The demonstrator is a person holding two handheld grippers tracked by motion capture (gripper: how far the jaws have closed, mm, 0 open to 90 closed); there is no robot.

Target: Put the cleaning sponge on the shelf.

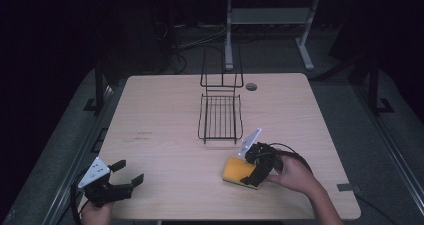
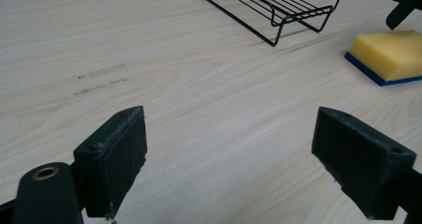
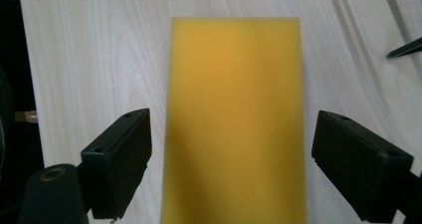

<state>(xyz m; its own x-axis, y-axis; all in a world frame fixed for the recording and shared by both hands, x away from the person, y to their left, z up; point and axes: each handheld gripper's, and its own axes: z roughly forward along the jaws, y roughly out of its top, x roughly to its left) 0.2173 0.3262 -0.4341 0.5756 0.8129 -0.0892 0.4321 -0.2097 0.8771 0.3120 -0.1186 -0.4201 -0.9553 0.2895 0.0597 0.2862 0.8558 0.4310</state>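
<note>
While the right tongs (image 3: 231, 159) hang spread wide over it, 1 yellow sponge (image 1: 239, 171) lies at the near right of the table (image 1: 165, 135).
At the near left, the left tongs (image 1: 126, 174) are released too, grasping nothing. The sponge, with its blue underside, looks light, soft and squashy, so a gentle pinch across its 2 long sides should do. Farther off, mid-table, stands 1 black wire rack (image 1: 220, 116). Count: 1 sponge, 1 rack, 2 tongs.

Black hand-held gripper (image 1: 131, 177) — grey three-cornered plate, trailing black cable.
</note>
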